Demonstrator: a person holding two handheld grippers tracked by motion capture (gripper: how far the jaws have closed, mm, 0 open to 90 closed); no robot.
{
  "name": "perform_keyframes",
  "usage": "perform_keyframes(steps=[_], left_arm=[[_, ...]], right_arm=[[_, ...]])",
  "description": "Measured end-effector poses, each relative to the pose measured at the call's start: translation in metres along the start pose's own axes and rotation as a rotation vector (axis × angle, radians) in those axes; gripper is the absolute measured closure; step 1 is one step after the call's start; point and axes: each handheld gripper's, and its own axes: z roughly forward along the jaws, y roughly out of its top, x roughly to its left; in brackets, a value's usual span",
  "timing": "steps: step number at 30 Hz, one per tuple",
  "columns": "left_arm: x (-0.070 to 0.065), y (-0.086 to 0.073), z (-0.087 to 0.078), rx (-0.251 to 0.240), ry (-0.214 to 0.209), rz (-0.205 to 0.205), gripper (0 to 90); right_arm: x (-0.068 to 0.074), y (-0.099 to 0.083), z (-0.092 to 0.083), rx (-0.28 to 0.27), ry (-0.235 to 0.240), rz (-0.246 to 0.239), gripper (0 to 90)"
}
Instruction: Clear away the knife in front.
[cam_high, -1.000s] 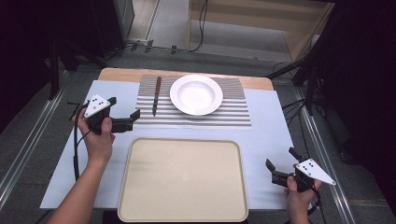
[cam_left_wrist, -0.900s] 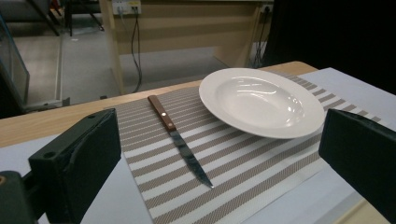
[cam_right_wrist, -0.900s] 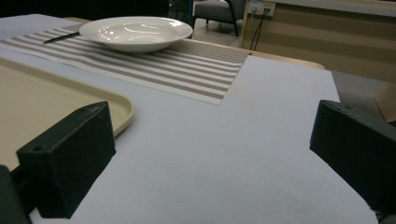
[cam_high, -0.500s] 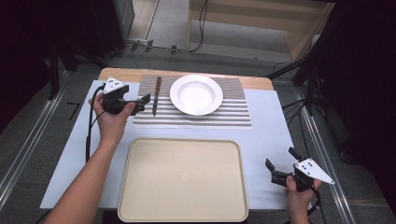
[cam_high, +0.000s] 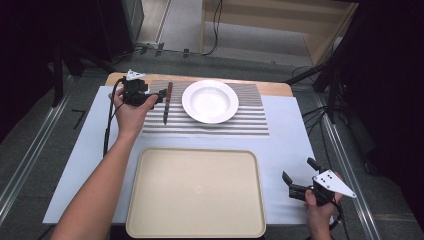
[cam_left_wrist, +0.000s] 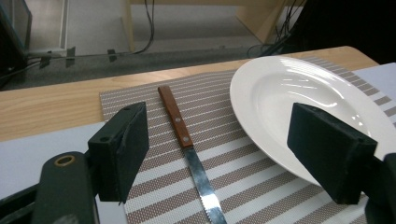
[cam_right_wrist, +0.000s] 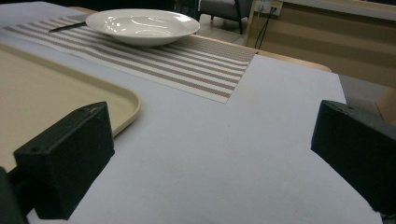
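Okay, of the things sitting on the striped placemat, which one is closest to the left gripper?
The knife with the brown wooden handle. It lies between the open jaws of the left gripper, untouched, while the white plate sits farther right on the placemat.

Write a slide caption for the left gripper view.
Open left gripper closing over a wooden-handled serrated table knife on a striped woven placemat, beside a white ceramic plate.

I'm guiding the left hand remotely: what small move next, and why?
Probably ease the left gripper down over the knife handle. Its jaws have just been closing but stand apart with nothing gripped, and the knife lies flat on the striped placemat between them, beside the plate.
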Motion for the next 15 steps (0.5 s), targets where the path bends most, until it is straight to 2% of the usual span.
perform_keyframes(steps=[3,6,8,15], left_arm=[[0.000,0.004,0.009,0.025,0.021,0.002,24.3],[0.000,0.008,0.019,0.053,0.042,0.006,27.1],[0.000,0.011,0.025,0.072,0.052,-0.007,30.5],[0.004,0.021,0.051,0.183,0.082,-0.027,42.3]], right_arm=[[0.001,0.000,0.001,0.008,0.000,-0.017,0.0],[0.001,0.000,0.001,0.006,-0.003,-0.005,0.0],[0.000,0.000,0.001,0.005,-0.002,0.000,0.0],[-0.001,0.000,0.001,0.006,-0.007,0.005,0.0]])
